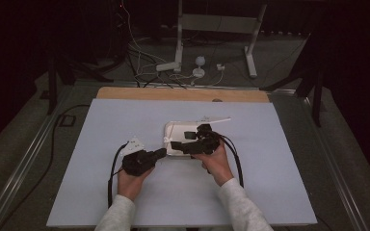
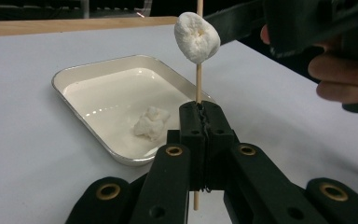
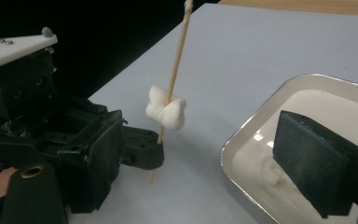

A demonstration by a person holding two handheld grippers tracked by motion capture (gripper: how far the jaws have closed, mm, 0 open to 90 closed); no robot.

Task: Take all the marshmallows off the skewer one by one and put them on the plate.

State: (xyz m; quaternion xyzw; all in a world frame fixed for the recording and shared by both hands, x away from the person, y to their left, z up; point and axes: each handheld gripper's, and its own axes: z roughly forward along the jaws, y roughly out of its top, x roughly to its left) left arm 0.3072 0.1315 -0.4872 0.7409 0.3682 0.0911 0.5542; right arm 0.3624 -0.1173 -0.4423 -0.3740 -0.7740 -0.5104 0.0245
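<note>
Your left gripper [image 2: 204,122] stood clamped on the skewer [image 2: 198,81], one marshmallow [image 2: 197,37] threaded, beside the tray [image 2: 81,71]; your right gripper [image 1: 179,145], jaws apart, next needed the tray's remaining marshmallow [image 2: 151,122].

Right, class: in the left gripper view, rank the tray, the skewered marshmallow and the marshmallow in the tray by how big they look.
1. tray
2. skewered marshmallow
3. marshmallow in the tray
The last two are close, and the skewered one is nearer the camera.
</note>
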